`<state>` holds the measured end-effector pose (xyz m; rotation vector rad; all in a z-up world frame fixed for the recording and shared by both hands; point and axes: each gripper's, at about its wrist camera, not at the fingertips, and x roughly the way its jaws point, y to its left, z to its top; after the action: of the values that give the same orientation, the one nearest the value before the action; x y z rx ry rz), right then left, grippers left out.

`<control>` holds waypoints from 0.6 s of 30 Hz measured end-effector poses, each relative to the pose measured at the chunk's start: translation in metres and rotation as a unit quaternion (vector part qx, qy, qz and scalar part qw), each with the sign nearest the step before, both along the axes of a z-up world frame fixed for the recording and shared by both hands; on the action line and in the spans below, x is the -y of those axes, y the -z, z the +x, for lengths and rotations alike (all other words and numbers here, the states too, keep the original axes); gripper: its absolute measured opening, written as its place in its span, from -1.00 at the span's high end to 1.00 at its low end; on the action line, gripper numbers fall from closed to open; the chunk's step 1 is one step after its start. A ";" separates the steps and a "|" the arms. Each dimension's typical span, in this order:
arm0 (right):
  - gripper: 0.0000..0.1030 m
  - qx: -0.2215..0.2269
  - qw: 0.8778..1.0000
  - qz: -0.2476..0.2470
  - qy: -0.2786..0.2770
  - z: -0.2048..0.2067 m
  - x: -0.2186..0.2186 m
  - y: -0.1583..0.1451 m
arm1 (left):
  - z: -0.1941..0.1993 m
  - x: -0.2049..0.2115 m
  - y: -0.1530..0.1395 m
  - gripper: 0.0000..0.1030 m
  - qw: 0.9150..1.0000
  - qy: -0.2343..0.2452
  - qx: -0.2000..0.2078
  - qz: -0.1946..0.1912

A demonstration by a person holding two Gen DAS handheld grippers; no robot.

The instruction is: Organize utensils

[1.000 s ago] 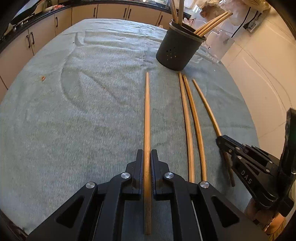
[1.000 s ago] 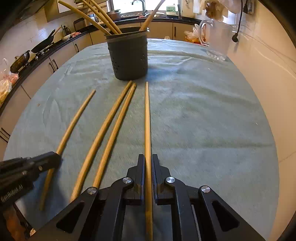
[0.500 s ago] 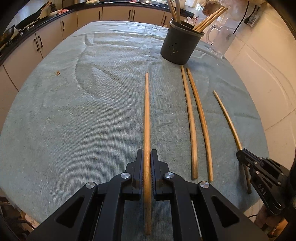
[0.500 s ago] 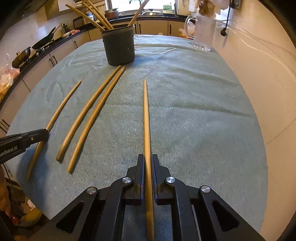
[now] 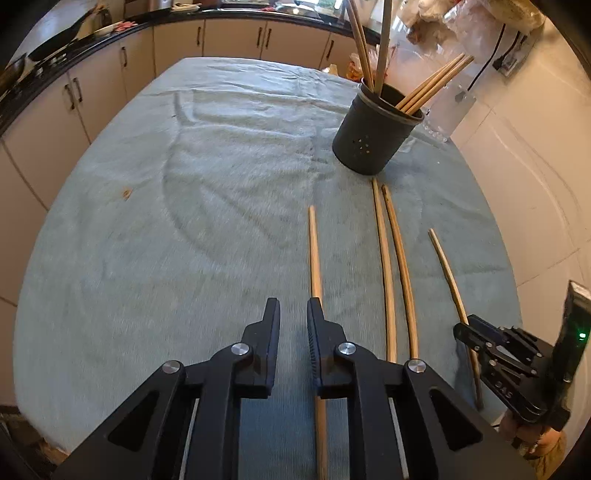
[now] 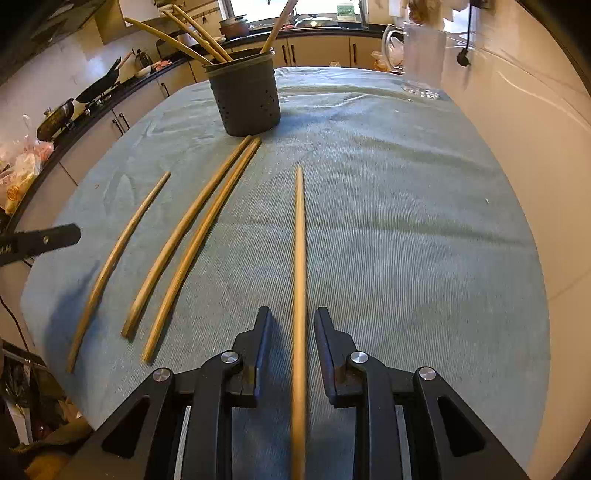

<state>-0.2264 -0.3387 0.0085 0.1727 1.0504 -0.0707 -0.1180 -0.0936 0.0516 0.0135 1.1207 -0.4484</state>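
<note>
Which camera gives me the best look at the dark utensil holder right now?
The right wrist view: the utensil holder sits nearer to centre, its perforated wall unobstructed and chopsticks fanning from its rim. The left wrist view shows the holder too, but tilted by the fisheye toward the upper right.

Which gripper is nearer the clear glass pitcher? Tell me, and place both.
Right. The right gripper has the clear glass pitcher ahead and slightly right; the left gripper sits farther left, beyond the wooden chopsticks.
</note>
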 end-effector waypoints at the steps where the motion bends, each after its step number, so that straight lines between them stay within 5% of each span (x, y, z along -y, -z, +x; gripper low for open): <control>1: 0.51 -0.002 1.000 -0.001 -0.004 0.007 0.002 -0.001 | 0.011 0.008 0.004 0.73 1.000 0.005 -0.001 0.005; 6: 0.51 -0.015 1.000 -0.002 -0.012 0.043 0.015 0.002 | 0.049 0.034 0.025 0.73 0.999 0.011 -0.044 0.020; 18: 0.57 -0.062 0.996 -0.052 -0.046 0.112 0.014 0.002 | 0.081 0.060 0.031 0.73 0.998 0.024 -0.041 0.049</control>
<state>-0.1146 -0.3523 0.0065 0.0262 1.1747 -0.0534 -0.0367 -0.1531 0.0208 0.1091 1.2254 -0.4385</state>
